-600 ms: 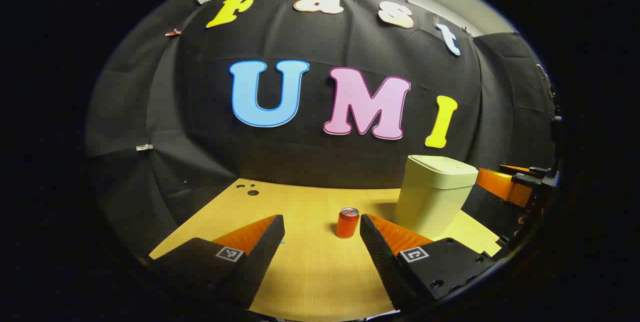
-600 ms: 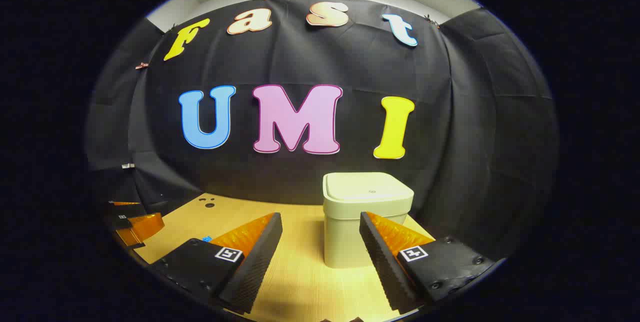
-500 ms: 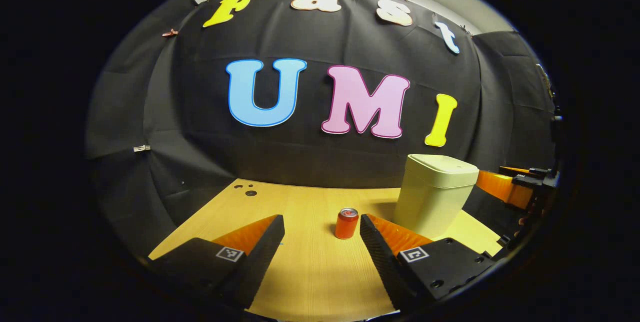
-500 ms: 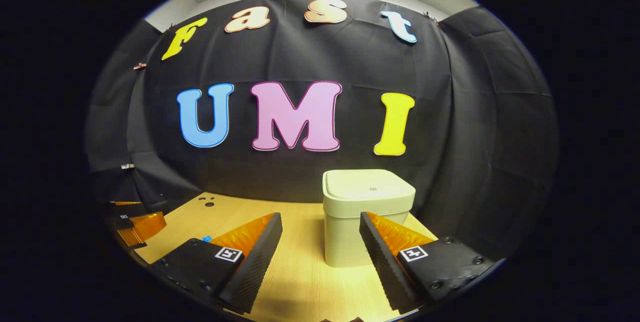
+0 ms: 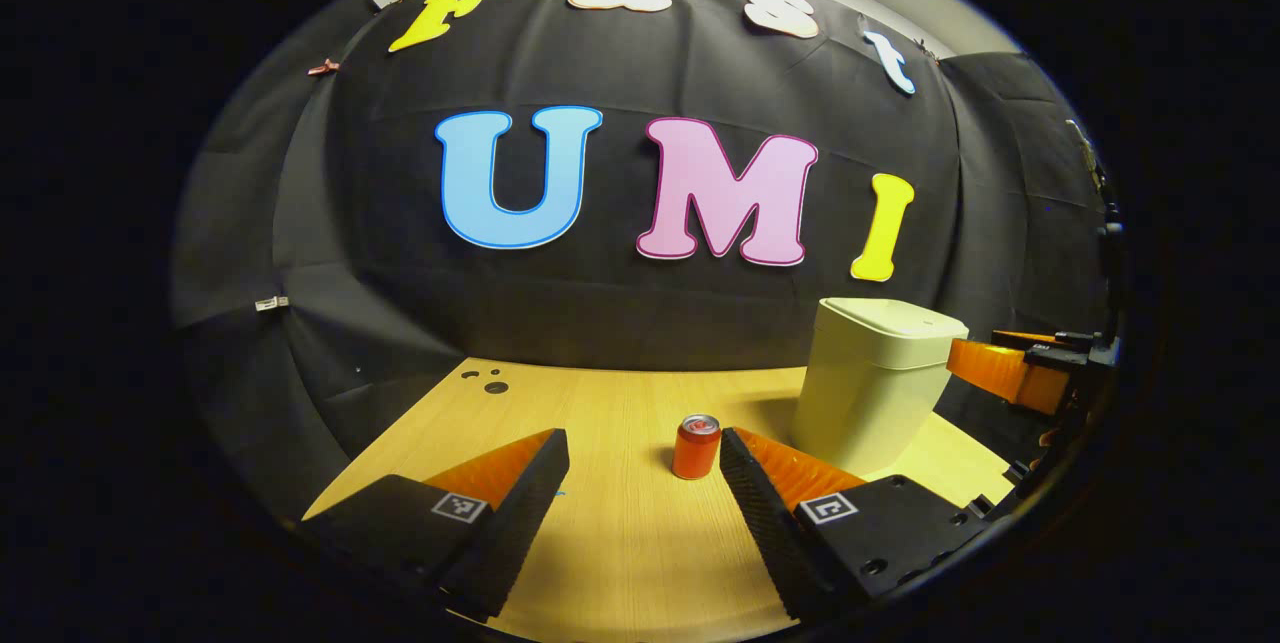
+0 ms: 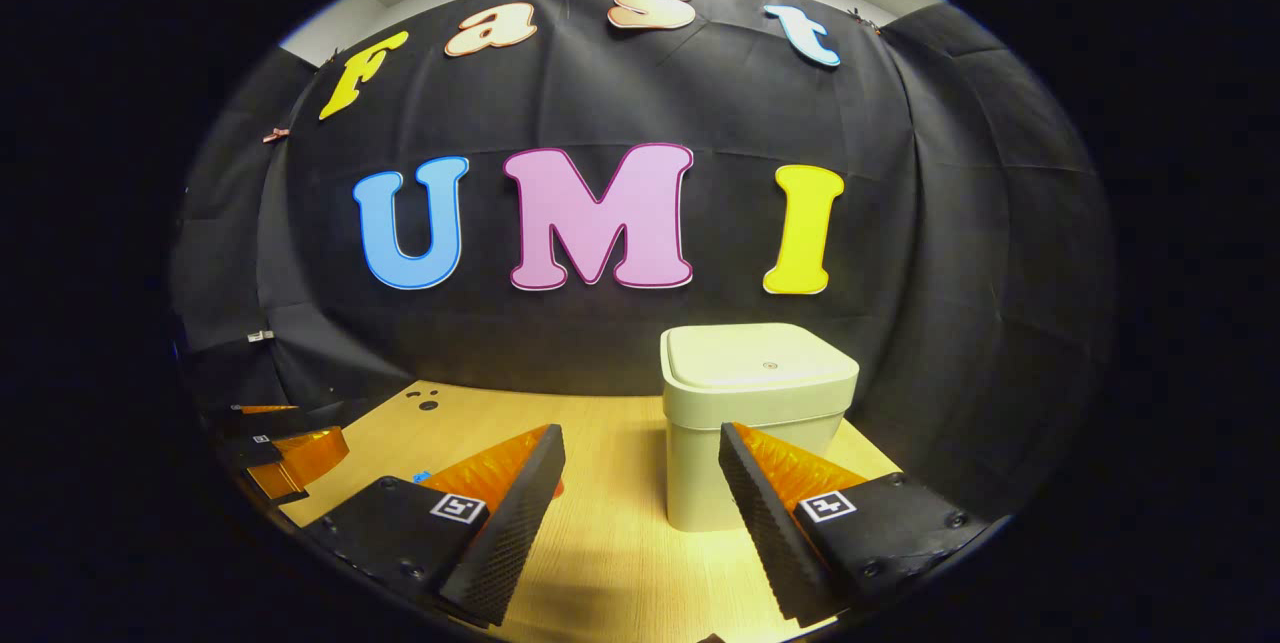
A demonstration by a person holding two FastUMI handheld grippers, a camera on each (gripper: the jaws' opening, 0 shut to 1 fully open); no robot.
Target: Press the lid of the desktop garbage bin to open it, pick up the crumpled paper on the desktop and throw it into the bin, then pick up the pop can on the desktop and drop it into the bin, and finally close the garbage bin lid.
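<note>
Right gripper [image 6: 640, 483] has risen and closed in on the bin [image 6: 757, 423] — lid [image 6: 757, 360] shut, press imminent. Both grippers, left gripper [image 5: 645, 483] included, stand apart, empty.

Pop can [image 5: 696, 446] upright on desk [image 5: 620, 543], bin [image 5: 872, 383] right of it, apart, near wall.

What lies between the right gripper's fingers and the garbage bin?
Bare wooden desktop: in the right gripper view nothing stands between the open right gripper and the garbage bin, lid down.
</note>
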